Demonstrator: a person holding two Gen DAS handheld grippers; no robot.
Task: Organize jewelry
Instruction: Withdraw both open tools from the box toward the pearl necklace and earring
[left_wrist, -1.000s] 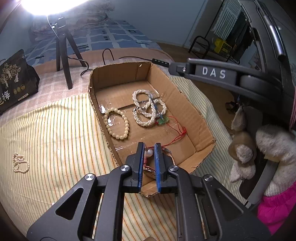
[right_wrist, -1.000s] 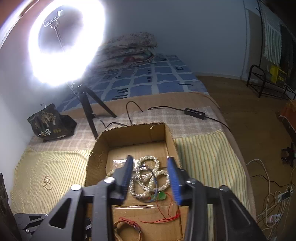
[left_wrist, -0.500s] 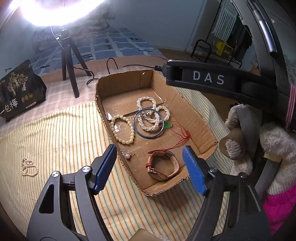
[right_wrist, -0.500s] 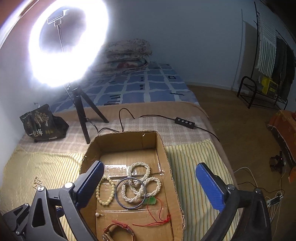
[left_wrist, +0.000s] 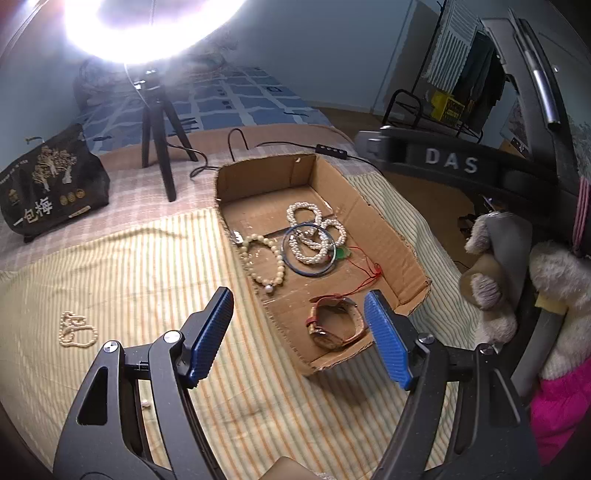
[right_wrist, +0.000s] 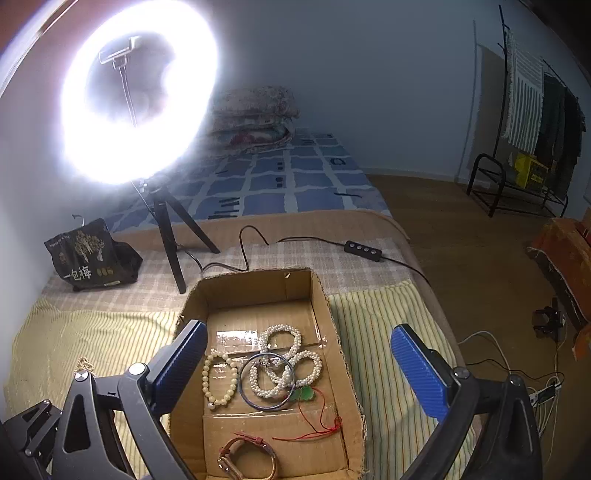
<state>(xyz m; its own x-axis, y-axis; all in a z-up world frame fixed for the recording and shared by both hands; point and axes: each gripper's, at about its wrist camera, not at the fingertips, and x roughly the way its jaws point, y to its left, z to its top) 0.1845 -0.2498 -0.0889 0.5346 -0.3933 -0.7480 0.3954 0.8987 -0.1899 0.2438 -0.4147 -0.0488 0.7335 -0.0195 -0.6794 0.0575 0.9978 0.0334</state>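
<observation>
An open cardboard box (left_wrist: 388, 236) (right_wrist: 192, 306) sits on the striped cloth. Inside lie a cream bead bracelet (left_wrist: 263, 260) (right_wrist: 219, 380), pearl bracelets (left_wrist: 314, 236) (right_wrist: 282, 360), a blue bangle (left_wrist: 309, 251) (right_wrist: 266, 382), a green pendant on red cord (left_wrist: 343, 254) (right_wrist: 303, 395), a brown watch (left_wrist: 334, 325) (right_wrist: 247, 459) and one loose pearl (left_wrist: 269, 289). A pearl necklace (left_wrist: 75, 328) lies on the cloth left of the box. My left gripper (left_wrist: 299, 336) is open and empty, above the box's near end. My right gripper (right_wrist: 295, 369) is open and empty over the box.
A ring light on a tripod (right_wrist: 166, 236) (left_wrist: 159, 147) stands behind the box. A black bag (left_wrist: 48, 184) (right_wrist: 92, 258) sits at far left. A cable with controller (right_wrist: 364, 251) runs behind. Stuffed toys (left_wrist: 517, 280) sit right of the box. A tiny pearl (left_wrist: 146, 405) lies on the cloth.
My left gripper opened, released a pearl into the box and pulled back. My right gripper opened wide, left the blue bangle on the pearls, and rose.
</observation>
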